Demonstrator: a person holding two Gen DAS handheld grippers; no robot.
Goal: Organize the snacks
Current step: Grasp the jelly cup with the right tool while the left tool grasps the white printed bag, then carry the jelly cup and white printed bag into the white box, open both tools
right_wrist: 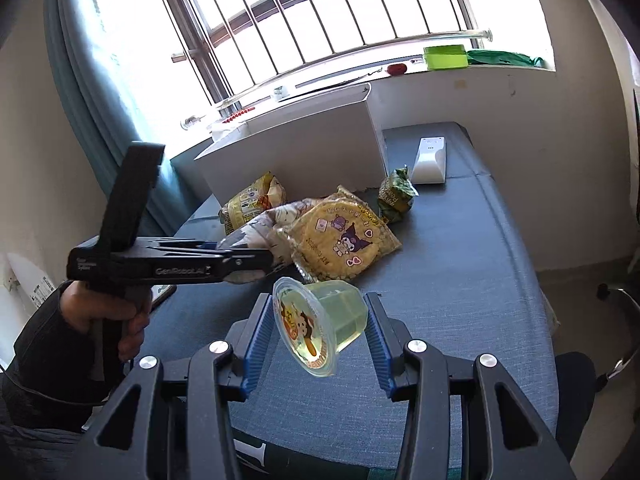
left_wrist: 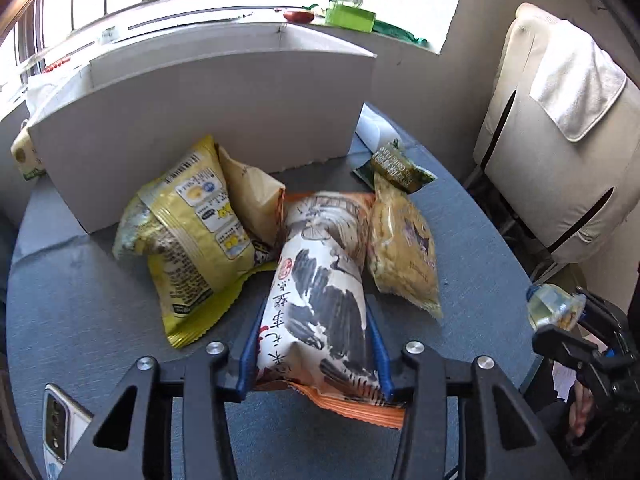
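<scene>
Blue-padded fingers [left_wrist: 378,354] of the left gripper [left_wrist: 316,356] clamp the near end of a white snack bag with black brush-style art and an orange crimped seam [left_wrist: 320,300], which lies on the blue-grey worktop [left_wrist: 92,300] pointing toward the rest of the pile; the grip sits low on the bag, probably so it can be lifted clear of its neighbours. Touching its left side is a yellow chip bag [left_wrist: 192,232], printed back up, and against its right a clear pack of round yellow crackers [left_wrist: 404,256] with a cartoon label, a small green packet [left_wrist: 400,166] just behind that. All lie in front of an open white box [left_wrist: 208,120], likely where the snacks belong. Over the worktop's near part, the right gripper [right_wrist: 316,340] grasps a jelly cup [right_wrist: 320,324] of pale yellow-green gel, tipped sideways with its cartoon lid facing the camera. A phone [left_wrist: 60,428] lies by the near left edge.
</scene>
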